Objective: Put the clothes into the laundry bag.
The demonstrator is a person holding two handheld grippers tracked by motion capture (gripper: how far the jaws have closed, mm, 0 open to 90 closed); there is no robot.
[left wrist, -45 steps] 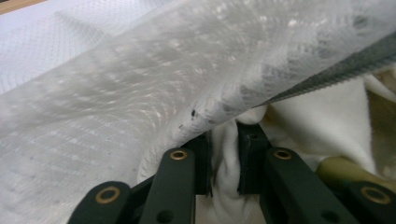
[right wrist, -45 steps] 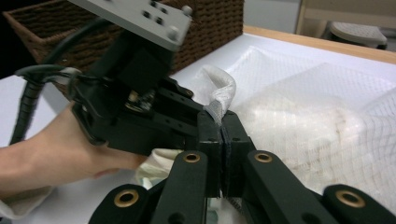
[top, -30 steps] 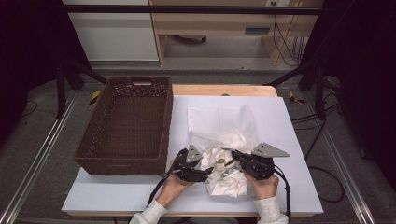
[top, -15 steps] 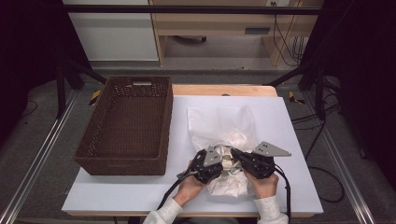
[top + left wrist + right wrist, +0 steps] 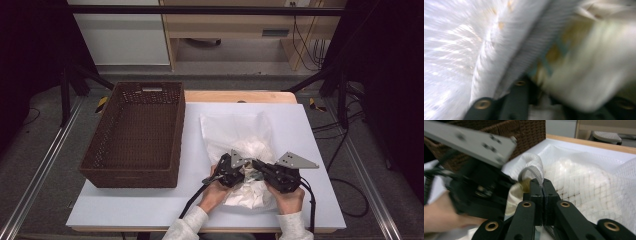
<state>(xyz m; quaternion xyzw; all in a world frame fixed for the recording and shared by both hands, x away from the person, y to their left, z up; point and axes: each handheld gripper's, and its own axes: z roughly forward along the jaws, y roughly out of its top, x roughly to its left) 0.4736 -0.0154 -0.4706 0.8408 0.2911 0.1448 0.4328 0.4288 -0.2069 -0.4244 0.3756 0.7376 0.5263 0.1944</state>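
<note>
Right gripper [image 5: 543,195] jaws clamped on ribbed edge of white mesh bag [image 5: 235,132]. Left gripper [image 5: 231,169] buried in bag, jaw state unclear. Brown wicker basket [image 5: 134,172] left on surface [image 5: 310,125].

lab | metal frame rails [image 5: 40,172] | floor cables [image 5: 305,42] | white table [image 5: 310,150]

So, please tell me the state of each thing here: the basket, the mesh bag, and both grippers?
Wicker basket: upright, empty.
Mesh bag: lying on the table, its zipper edge pinched.
Right gripper: shut on the bag's edge.
Left gripper: at the bag's opening, jaws too blurred to judge.
</note>
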